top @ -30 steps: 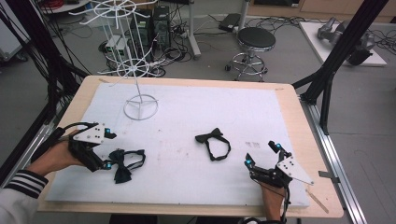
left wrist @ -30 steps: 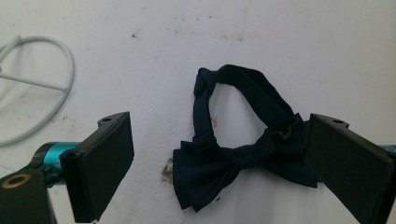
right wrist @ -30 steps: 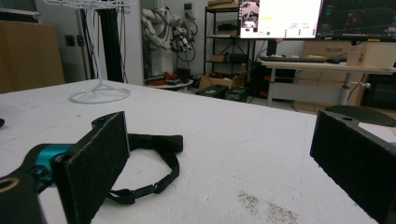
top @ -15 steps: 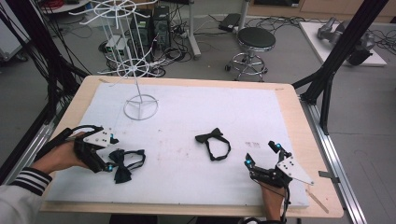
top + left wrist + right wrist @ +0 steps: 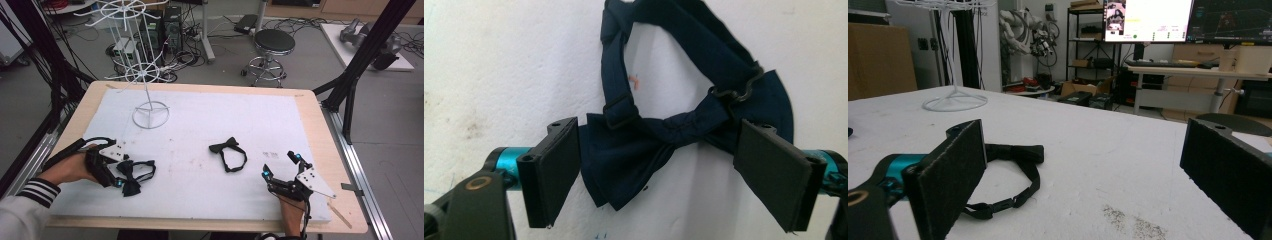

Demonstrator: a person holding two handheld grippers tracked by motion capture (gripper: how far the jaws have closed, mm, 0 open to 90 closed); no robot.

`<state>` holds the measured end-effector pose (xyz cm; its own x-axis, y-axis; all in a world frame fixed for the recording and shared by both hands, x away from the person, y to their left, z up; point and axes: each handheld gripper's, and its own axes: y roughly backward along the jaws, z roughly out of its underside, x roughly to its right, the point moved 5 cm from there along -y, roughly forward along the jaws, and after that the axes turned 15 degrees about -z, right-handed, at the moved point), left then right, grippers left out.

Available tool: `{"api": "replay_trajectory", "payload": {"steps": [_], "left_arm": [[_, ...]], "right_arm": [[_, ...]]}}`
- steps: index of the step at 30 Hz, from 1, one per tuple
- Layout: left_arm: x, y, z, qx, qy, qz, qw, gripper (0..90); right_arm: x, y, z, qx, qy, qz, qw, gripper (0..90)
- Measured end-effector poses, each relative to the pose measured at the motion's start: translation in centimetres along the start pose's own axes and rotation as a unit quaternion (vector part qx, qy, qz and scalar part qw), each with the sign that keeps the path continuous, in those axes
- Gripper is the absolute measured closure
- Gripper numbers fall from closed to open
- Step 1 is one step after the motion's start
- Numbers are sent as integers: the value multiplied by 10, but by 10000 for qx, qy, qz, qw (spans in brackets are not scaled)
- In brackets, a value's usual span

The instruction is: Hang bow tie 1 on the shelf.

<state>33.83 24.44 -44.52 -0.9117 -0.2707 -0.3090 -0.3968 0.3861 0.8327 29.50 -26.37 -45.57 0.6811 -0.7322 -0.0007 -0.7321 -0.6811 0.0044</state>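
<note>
Navy bow tie (image 5: pixel 659 145) flat on white foam mat (image 5: pixel 200 125), near-left part, strap looped away from knot. Left gripper (image 5: pixel 674 170) spread wide, jaws straddling bow's two wings, no pinch yet. Right gripper (image 5: pixel 281 166) near-right on mat, jaws wide apart, holding nothing. Second black bow tie (image 5: pixel 227 152) mid-mat, between grippers. White wire rack (image 5: pixel 145 75) at far left.

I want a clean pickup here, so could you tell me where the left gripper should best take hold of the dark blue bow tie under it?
Probably the narrow middle of the bow tie, from straight above. It lies flat on the white mat, the wings fan out wide, and the centre is bunched thin. The left gripper is open, a jaw on each side of the bow, so it likely only needs centring before closing.
</note>
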Motion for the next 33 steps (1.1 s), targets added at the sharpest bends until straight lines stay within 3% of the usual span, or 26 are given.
{"api": "replay_trajectory", "payload": {"steps": [5,7,8,10,11,21,25,30,33], "left_arm": [[-4,-2,4,-171,-55,-16,9998,221],[-3,-4,5,-184,33,7,9998,231],[-5,-4,6,-258,-76,-13,9996,238],[-4,-5,6,-275,-8,8,9996,243],[-5,-5,7,-344,-110,24,9993,246],[-7,-12,9,-509,-31,65,9987,303],[-9,-14,9,-661,67,95,9977,425],[-11,-14,10,-735,239,109,9969,461],[-12,-12,9,-781,265,94,9965,557]], "right_arm": [[1,0,0,13,35,10,10000,39],[0,0,0,1,-3,0,10000,39],[1,0,0,15,49,8,10000,39],[0,0,0,8,-2,-4,10000,39],[0,0,0,8,-4,-5,10000,39],[1,1,0,40,-15,-2,10000,39],[1,1,0,41,-13,-6,10000,39],[1,1,0,41,-13,-5,10000,39],[1,1,0,41,-17,-4,10000,39]]}}
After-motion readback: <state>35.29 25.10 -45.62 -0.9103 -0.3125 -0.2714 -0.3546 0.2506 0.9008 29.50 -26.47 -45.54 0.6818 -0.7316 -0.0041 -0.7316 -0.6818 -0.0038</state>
